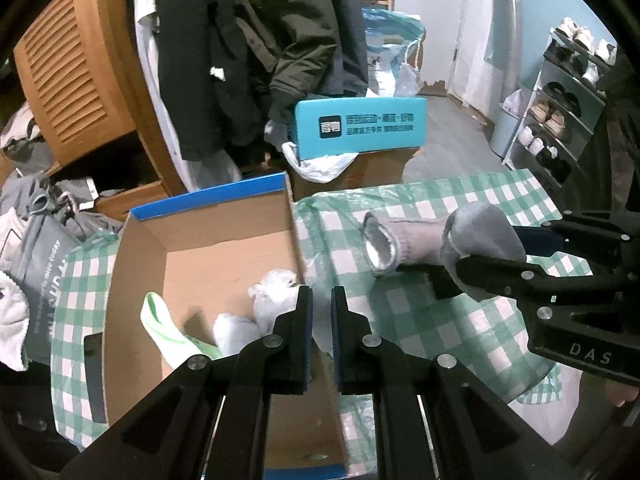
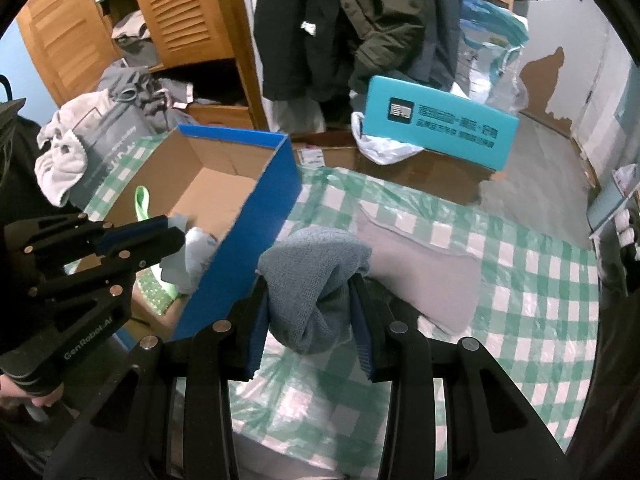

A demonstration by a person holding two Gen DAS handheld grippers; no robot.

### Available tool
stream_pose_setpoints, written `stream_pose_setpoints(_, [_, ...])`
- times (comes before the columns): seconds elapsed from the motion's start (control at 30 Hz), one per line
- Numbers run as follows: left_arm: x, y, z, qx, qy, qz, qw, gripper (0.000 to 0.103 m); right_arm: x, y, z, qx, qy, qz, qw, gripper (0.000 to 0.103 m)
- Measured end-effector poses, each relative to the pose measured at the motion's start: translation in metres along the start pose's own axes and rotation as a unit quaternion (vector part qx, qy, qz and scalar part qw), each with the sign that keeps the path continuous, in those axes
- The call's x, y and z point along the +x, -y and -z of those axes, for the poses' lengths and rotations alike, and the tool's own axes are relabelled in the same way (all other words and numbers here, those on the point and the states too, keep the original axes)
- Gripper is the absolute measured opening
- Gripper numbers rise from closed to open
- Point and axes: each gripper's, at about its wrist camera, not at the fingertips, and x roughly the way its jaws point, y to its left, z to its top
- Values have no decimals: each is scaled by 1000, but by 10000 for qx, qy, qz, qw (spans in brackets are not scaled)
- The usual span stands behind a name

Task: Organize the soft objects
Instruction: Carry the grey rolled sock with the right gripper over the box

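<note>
Right tongs (image 2: pixel 310 312) clamp grey sock (image 2: pixel 316 276) — toe hidden between pads.

Dark coats (image 2: pixel 360 32) hang beside a louvred wooden cabinet (image 2: pixel 176 12). Teal box (image 1: pixel 360 126) on brown carton behind the checked cloth (image 2: pixel 520 300). Shoe rack (image 1: pixel 560 112) by the far wall.

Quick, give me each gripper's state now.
Left gripper: shut, pinching a bit of pale fabric.
Right gripper: shut on the grey sock.

open cardboard box (image 2: pixel 224 184) top clear, blue wall (image 2: pixel 240 264) blocking sideways entry
</note>
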Motion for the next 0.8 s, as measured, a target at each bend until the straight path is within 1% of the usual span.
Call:
stream_pose_setpoints(0.07, [-1,-5,1,-12,6,-49,10000,9,2,-5,-2,-36,-11,-26,10000,37])
stream_pose_setpoints(0.23, [-3,-21,5,-120,5,-32,9999,9,10,-21,-11,-152,-43,-121,9998,37])
stream_pose_setpoints(0.37, [-1,-33,10,-157,-16,-121,9998,9,15,-34,-16,-240,-62,-181,9995,37])
stream_pose_setpoints(0.8, [12,-83,21,-656,-190,-187,9975,9,45,-70,-33,-480,-309,-339,9978,37])
